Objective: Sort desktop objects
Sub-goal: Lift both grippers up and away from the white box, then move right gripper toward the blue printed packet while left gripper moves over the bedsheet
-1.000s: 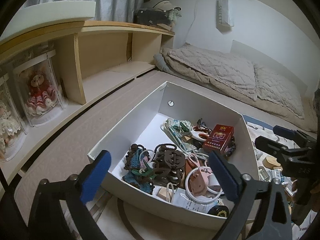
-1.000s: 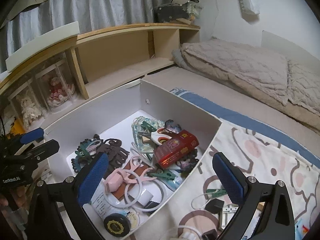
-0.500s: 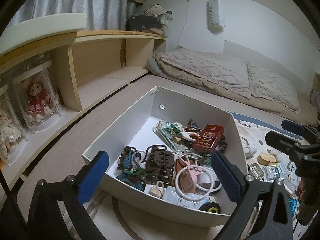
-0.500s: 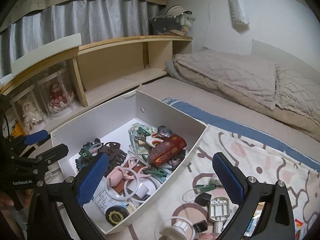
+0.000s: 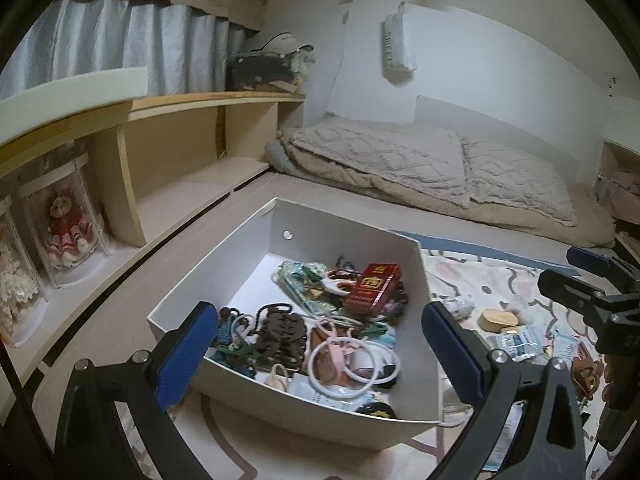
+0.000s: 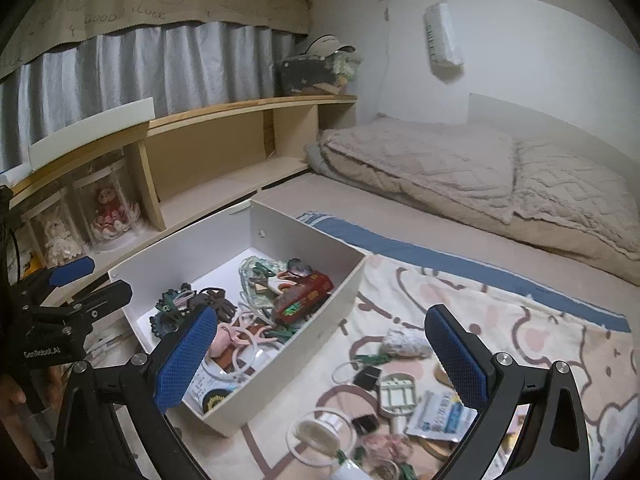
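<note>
Sorting looked partly done, as far as the views showed. The box [image 5: 224, 280] already held a heap: a red pack [image 5: 372, 288], brown clips [image 5: 280, 332], pink rings [image 5: 352, 356] and scissors [image 5: 338, 284]. Loose items remained on the patterned blanket [image 6: 520, 320] to the right of the box: a packet [image 6: 440, 412], a white tray [image 6: 396, 394], black clips [image 6: 368, 378], a green clip [image 6: 370, 358], a tape roll [image 6: 318, 434] and a wooden oval [image 5: 498, 320]. By my judgement, those were what was left to move.

The box sat on the bed, its long axis running away from the cameras toward the shelf [image 6: 224, 184] and far wall. The red pack lay inside toward the box's right wall, its long axis slanting up and to the right in the left view.

The left gripper [image 5: 316, 356] hung over the near end of the box, jaws wide apart and empty. The right gripper [image 6: 320, 356] hovered over the loose items beside the box, jaws likewise spread wide, gripping nothing.
</note>
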### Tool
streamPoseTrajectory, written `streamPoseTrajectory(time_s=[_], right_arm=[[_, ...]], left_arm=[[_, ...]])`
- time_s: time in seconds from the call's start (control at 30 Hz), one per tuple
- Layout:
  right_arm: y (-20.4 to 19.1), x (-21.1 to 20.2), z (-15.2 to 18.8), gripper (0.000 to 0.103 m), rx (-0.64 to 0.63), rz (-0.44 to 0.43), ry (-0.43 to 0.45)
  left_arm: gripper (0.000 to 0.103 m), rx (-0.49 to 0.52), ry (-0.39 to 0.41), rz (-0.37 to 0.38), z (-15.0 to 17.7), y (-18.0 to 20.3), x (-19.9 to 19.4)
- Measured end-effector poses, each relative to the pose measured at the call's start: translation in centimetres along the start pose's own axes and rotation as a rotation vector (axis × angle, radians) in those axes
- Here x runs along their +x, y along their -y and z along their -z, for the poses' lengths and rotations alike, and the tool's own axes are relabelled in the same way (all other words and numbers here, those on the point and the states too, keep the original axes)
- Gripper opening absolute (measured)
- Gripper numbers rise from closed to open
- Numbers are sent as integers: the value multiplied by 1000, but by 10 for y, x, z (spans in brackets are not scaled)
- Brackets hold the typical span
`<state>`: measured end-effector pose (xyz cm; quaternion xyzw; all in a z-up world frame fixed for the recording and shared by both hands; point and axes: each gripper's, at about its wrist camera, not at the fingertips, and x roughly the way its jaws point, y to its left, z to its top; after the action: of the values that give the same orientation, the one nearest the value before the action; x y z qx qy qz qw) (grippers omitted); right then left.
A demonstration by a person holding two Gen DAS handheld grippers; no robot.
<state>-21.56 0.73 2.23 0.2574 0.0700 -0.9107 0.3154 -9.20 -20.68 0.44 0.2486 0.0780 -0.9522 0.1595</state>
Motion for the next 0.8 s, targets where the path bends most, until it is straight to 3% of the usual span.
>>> streamPoseTrajectory(time_s=[0.8], right_arm=[[50,-104,48,103,60,173,74]], left_arm=[[103,98,68,130,16,67,-41]])
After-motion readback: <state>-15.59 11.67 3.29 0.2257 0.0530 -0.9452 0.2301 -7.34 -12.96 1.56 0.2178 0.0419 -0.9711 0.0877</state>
